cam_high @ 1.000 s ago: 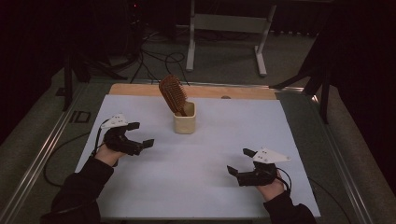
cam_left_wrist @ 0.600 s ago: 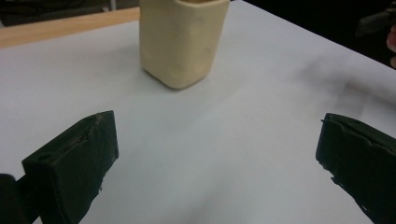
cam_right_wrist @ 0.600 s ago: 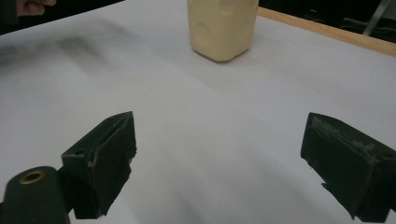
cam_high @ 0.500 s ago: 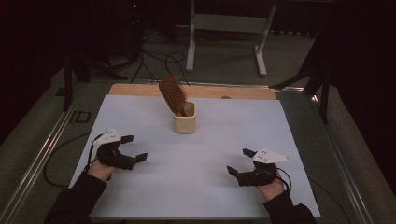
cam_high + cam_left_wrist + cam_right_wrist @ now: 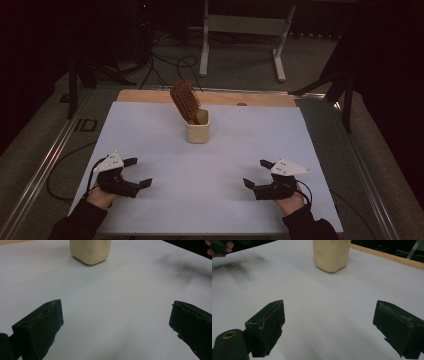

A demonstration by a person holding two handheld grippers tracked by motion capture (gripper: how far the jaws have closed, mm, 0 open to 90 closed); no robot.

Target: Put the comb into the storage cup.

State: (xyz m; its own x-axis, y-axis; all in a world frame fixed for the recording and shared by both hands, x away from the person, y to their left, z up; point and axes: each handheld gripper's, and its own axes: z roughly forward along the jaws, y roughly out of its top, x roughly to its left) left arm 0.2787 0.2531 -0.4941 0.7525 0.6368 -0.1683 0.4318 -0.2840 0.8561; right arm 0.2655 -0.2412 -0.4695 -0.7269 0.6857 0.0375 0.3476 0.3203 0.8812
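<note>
- Left gripper [image 5: 137, 173] is now further back toward the person vs 1 s ago, near the front left of the sheet [image 5: 210, 165], well apart from the cup [image 5: 197, 127].
- It's also a bit lower/closer to the front edge than 0.5 s ago.
- Left forearm shows less in the high view; sleeve [image 5: 75, 225] sits at the bottom edge.
</note>
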